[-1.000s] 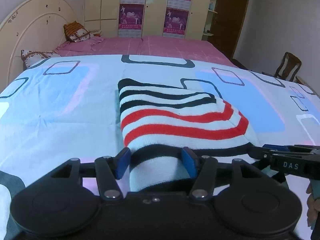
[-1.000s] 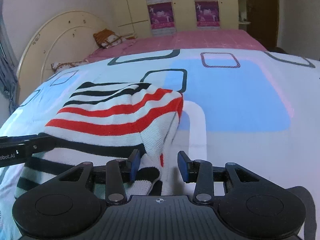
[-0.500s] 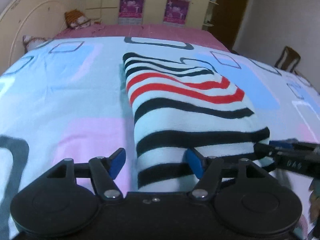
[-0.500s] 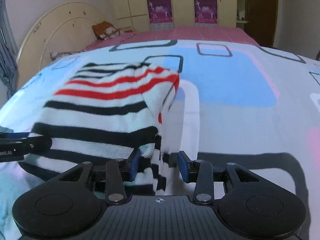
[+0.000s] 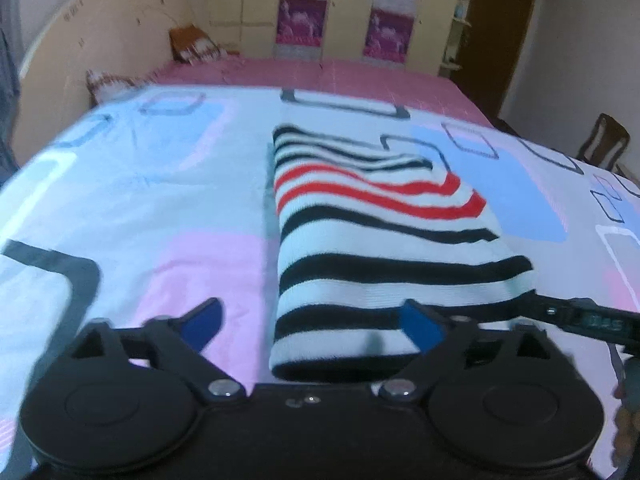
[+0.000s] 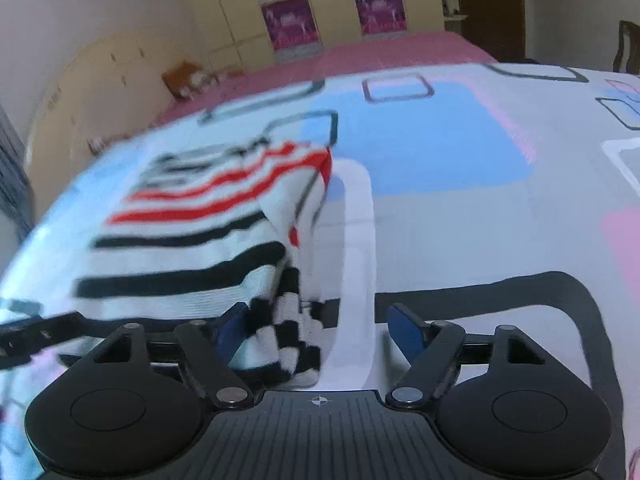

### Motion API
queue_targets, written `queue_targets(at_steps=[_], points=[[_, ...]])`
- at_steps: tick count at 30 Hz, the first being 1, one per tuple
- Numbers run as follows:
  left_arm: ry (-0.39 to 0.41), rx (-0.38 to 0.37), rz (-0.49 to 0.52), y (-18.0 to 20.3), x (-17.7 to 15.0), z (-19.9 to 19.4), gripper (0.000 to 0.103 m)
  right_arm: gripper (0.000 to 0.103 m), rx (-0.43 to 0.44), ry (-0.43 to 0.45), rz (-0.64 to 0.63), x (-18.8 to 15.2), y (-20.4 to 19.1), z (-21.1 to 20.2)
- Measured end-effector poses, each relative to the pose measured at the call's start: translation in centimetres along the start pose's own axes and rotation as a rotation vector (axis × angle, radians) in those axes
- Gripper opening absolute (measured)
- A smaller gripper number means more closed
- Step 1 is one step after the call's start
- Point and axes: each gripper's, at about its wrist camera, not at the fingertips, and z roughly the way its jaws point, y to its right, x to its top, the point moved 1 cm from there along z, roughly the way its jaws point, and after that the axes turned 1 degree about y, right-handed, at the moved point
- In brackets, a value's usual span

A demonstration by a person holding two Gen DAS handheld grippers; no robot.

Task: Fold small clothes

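Left wrist | striped garment (image 5: 380, 240) folded flat | long axis runs away from camera

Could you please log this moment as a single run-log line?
left tongs: open | right tongs: open | striped garment: folded, flat on bedsheet

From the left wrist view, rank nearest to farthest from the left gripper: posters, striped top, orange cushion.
1. Striped top, lying between the fingers of the left gripper.
2. Orange cushion, far left, by the headboard.
3. Posters, on the wardrobe at the back.
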Motion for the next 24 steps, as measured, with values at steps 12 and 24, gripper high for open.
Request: queue_targets(at_steps=[12,24], points=[[0.1,0.068,0.12,6.2,-3.7,-12.3,0.103,0.083,0.14,0.041,-0.08,-5.1,0.1,-12.3],[0.184,0.133,0.044,8.9,-8.9,-24.4,0.103,0.102,0.07,0.249,-0.254,-9.9,-2.1,-25.8]])
